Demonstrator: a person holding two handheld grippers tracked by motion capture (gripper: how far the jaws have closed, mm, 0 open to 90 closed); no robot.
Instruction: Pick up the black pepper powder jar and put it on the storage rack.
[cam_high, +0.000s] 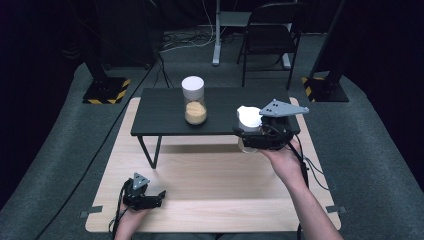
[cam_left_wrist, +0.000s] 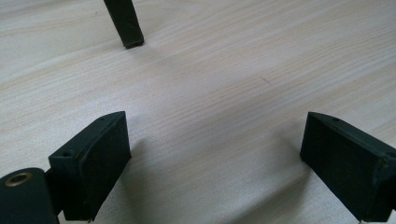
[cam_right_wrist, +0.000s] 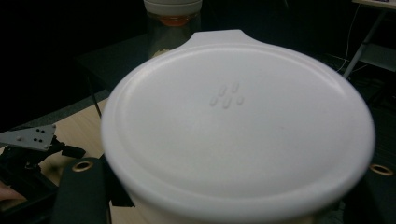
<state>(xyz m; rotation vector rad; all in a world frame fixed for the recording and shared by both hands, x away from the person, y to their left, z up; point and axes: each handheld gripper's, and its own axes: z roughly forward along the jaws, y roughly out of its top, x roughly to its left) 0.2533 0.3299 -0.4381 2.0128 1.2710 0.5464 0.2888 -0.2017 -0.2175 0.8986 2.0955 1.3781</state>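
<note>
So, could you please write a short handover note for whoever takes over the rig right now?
Right gripper: shut on the white-lidded container, held up at the near right edge of the small black table. The right gripper view shows its lid close up.
Left gripper: open and holding nothing, low over the wooden board at near left; its fingers stand wide apart.
Lidded jar with tan contents: upright on the black table, untouched.
Done: container grasped and off the board.
Left: probably set it on the black table, perhaps beside the jar, then release.
</note>
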